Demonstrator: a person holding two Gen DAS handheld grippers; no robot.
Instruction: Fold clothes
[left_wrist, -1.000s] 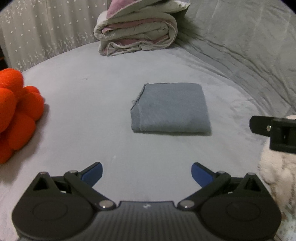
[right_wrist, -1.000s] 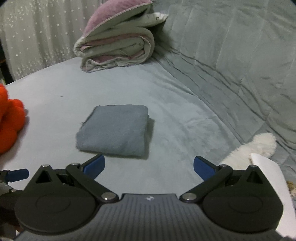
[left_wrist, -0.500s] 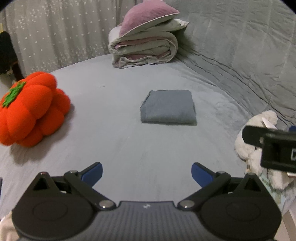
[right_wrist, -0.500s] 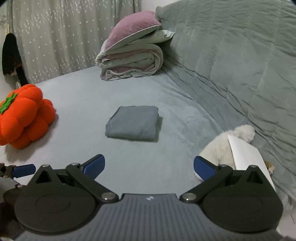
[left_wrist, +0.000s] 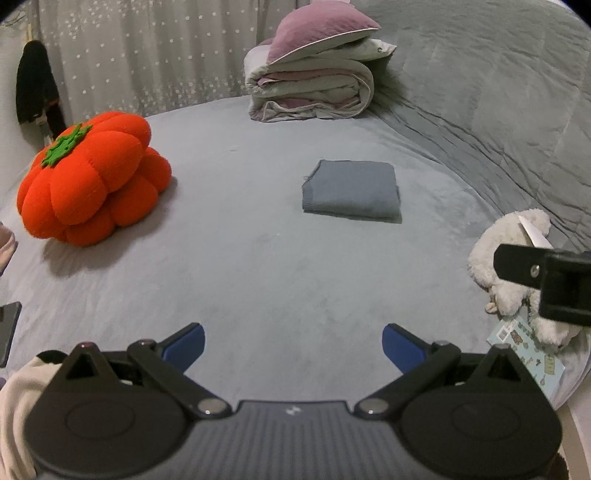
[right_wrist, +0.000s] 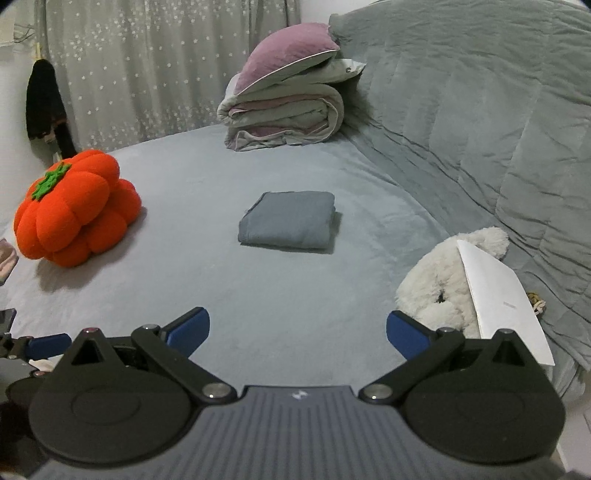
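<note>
A grey-blue garment (left_wrist: 352, 190) lies folded into a neat rectangle in the middle of the grey bed (left_wrist: 258, 266); the right wrist view shows the same folded garment (right_wrist: 290, 224). My left gripper (left_wrist: 293, 347) hangs open well short of it, over bare bedding, nothing between its blue pads. My right gripper (right_wrist: 297, 334) is also open and empty, likewise far back from the garment. Part of the right gripper's body shows at the right edge of the left wrist view.
An orange pumpkin cushion (left_wrist: 88, 177) sits at the left. A folded duvet with a purple pillow (left_wrist: 314, 85) is stacked at the back. A white plush toy (right_wrist: 443, 280) with a white card (right_wrist: 498, 291) lies at the right. A quilted grey cover (right_wrist: 480, 129) rises along the right.
Both grippers have pulled back and up from the folded garment, which now looks smaller and farther. The pumpkin cushion, plush toy and curtain have come into view.
</note>
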